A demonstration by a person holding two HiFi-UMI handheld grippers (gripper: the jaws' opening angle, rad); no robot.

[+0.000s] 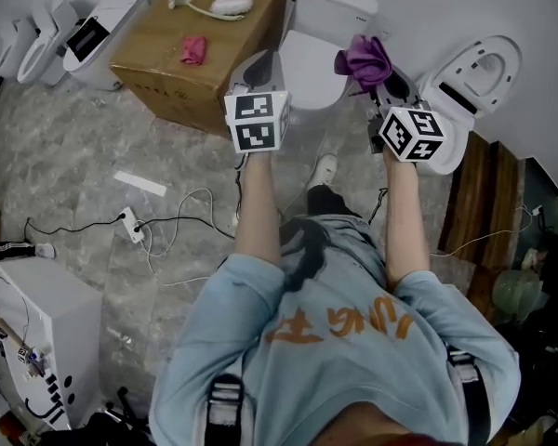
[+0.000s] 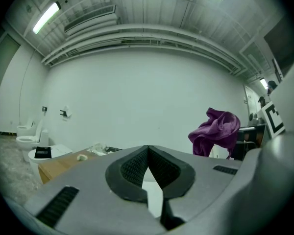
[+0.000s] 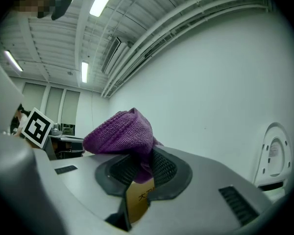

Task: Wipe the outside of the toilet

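Observation:
A white toilet (image 1: 318,35) with its lid down stands against the far wall, straight ahead between my two grippers. My right gripper (image 1: 379,80) is shut on a purple knitted cloth (image 1: 365,59), which bunches up above the jaws (image 3: 121,137). It is held in the air to the right of the toilet's tank. My left gripper (image 1: 259,70) is shut with nothing in it, its pads (image 2: 132,166) touching at the tips, and it hovers at the toilet's left side. From the left gripper view the purple cloth (image 2: 216,129) shows to the right.
A brown cardboard box (image 1: 200,49) with a pink rag (image 1: 194,49) and a white brush on it stands left of the toilet. More toilets stand at the far left (image 1: 98,35) and right (image 1: 470,82). Cables and a power strip (image 1: 130,223) lie on the marble floor.

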